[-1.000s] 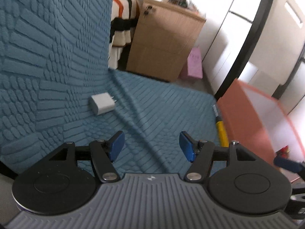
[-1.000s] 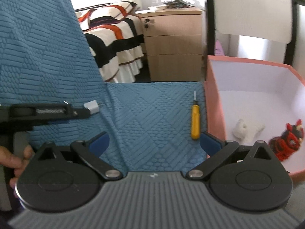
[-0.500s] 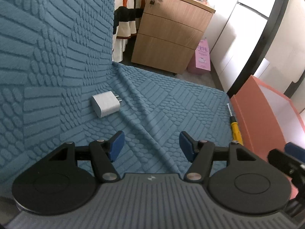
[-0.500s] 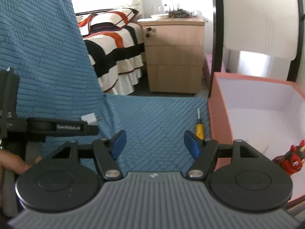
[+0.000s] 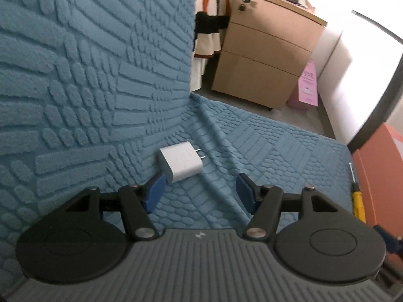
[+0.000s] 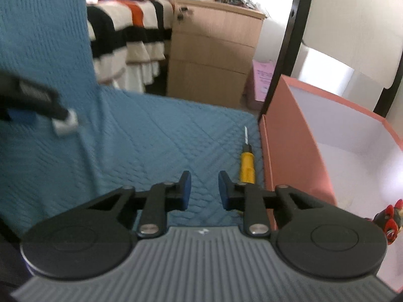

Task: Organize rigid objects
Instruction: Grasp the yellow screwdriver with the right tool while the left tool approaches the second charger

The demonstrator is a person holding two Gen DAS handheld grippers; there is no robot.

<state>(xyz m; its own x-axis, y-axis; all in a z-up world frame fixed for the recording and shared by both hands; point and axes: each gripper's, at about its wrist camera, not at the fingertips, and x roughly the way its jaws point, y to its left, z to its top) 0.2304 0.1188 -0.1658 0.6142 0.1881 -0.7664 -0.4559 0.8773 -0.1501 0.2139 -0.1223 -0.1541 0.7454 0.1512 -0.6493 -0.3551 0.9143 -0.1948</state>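
Observation:
A white plug adapter (image 5: 180, 164) lies on the blue textured sofa seat (image 5: 264, 151), against the backrest. My left gripper (image 5: 200, 192) is open, just short of the adapter, its left pad beside the adapter's near corner. The adapter also shows blurred in the right wrist view (image 6: 66, 123). A yellow-handled screwdriver (image 6: 246, 161) lies on the seat beside the pink box (image 6: 294, 151). My right gripper (image 6: 204, 190) is partly closed and empty, just left of the screwdriver's handle. The screwdriver also shows in the left wrist view (image 5: 357, 198).
The pink box holds a red and black toy (image 6: 388, 222). The sofa backrest (image 5: 88, 75) rises at the left. Beyond the seat stand a wooden drawer cabinet (image 5: 267, 58), a striped bed (image 6: 126, 32) and a pink bag (image 5: 307, 85).
My left gripper has moved forward up to the adapter. My right gripper has narrowed its jaws and moved forward and right toward the screwdriver.

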